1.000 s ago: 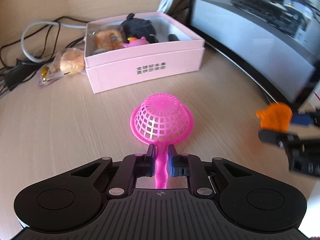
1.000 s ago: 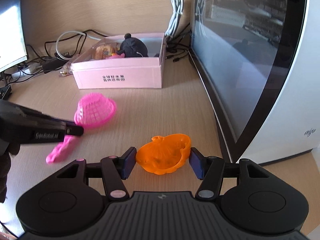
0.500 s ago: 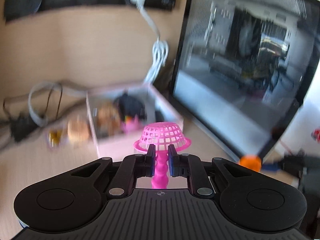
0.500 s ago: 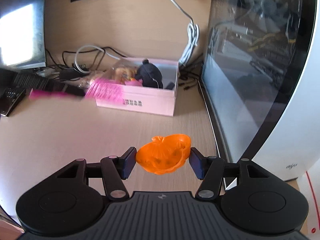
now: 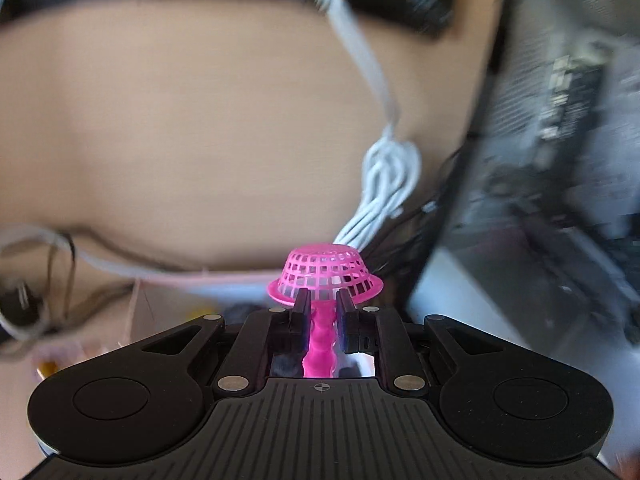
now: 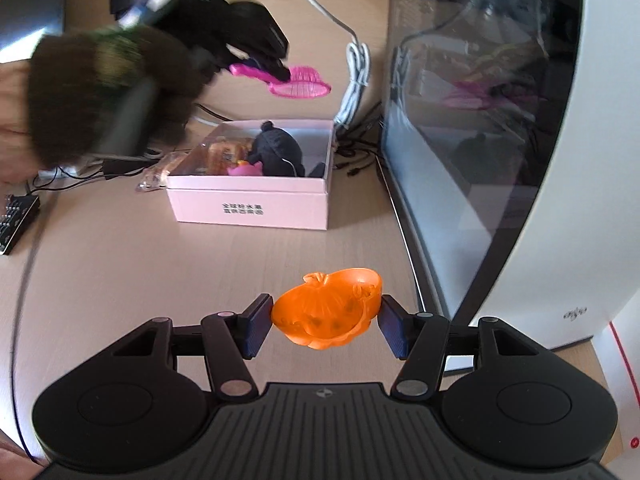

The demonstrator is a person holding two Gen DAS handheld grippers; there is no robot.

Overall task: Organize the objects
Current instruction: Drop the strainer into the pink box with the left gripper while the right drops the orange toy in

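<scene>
Risk is dropping: my left gripper [image 5: 321, 312] pinches only the thin handle of the pink strainer [image 5: 325, 276], high above the pink box [image 6: 256, 196]; my right gripper [image 6: 326, 322] clamps the orange mold [image 6: 326, 312] by its rounded sides, low over the desk [image 6: 120, 272], where I think it may slip.

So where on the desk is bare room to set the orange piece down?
Bare wood lies between the pink box and the right tool holding the orange piece, and leftward toward the keyboard. Behind the box, cables crowd the desk.
</scene>
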